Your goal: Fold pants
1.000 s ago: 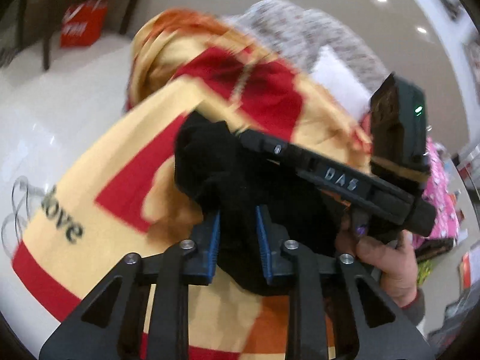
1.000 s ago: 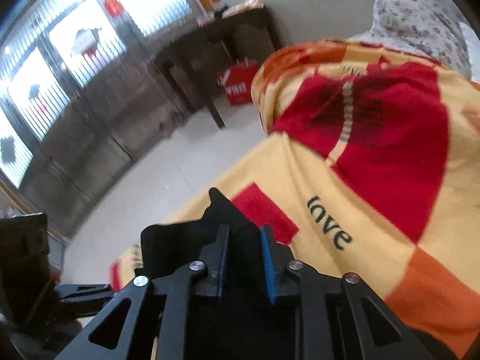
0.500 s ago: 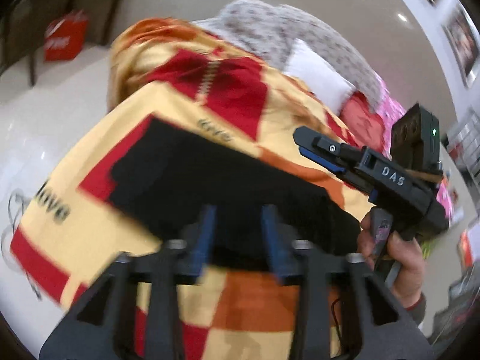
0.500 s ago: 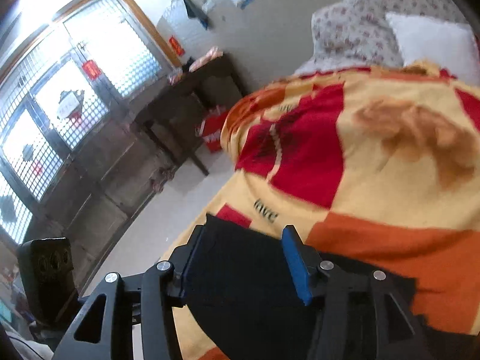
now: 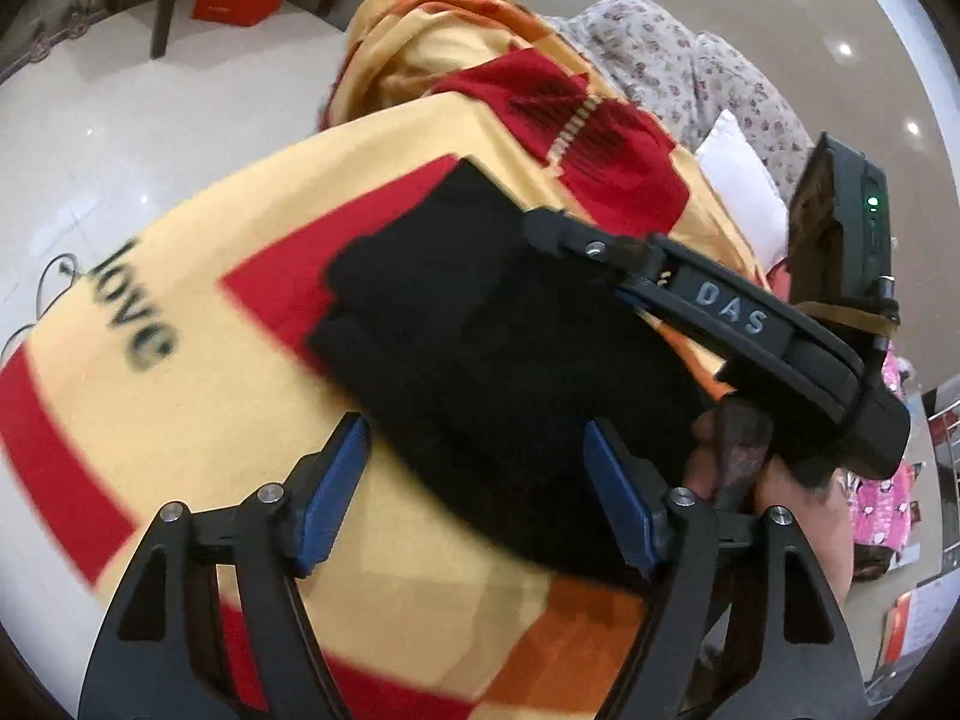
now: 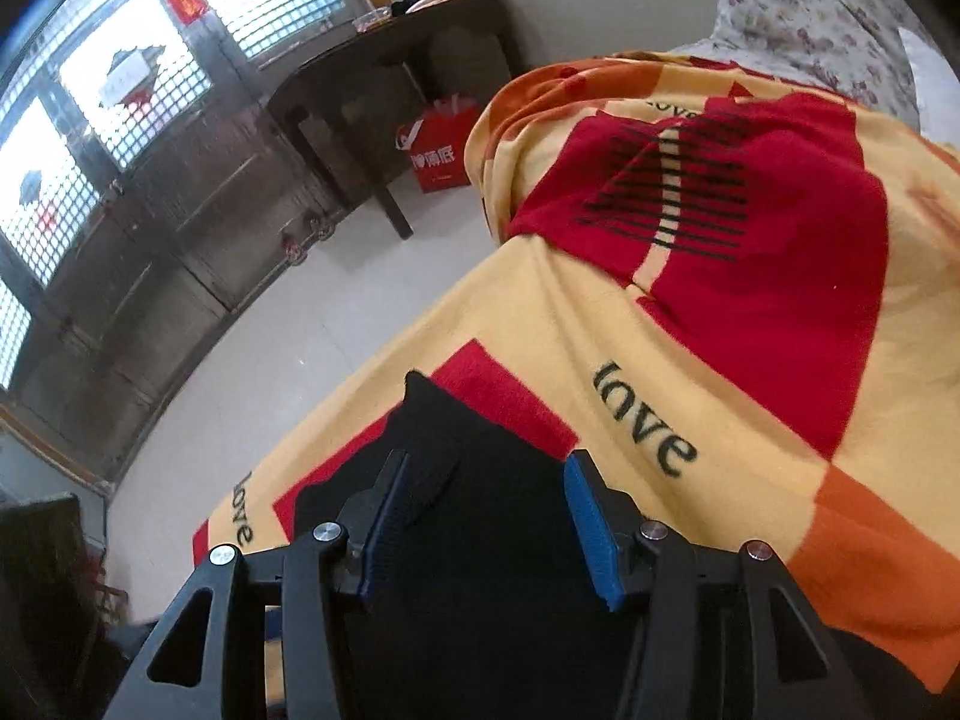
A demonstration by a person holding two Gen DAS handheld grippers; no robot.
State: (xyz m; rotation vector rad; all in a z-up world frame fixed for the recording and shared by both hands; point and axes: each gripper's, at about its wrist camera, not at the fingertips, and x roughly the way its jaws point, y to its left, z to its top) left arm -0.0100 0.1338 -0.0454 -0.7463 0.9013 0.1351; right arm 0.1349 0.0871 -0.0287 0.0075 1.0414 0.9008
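The black pants [image 5: 492, 348] lie folded flat on a yellow, red and orange blanket [image 5: 198, 420] printed with "love". My left gripper [image 5: 477, 492] is open, its blue pads spread just above the near edge of the pants and holding nothing. My right gripper [image 6: 489, 531] is open too, over the pants [image 6: 480, 570], with its jaws either side of the cloth and not pinching it. The right gripper also shows in the left wrist view [image 5: 720, 306], lying across the far right side of the pants.
The blanket [image 6: 750, 360] covers a bed with a floral quilt [image 5: 690, 60] and a white pillow [image 5: 744, 186] at the far end. A red bag [image 6: 438, 150] stands on the pale floor by a dark table [image 6: 360, 60]. Metal-framed glass doors [image 6: 120, 120] are at left.
Both grippers were shut on the bunched black pants a second ago. They have laid the pants down flat on the blanket, opened and let go.
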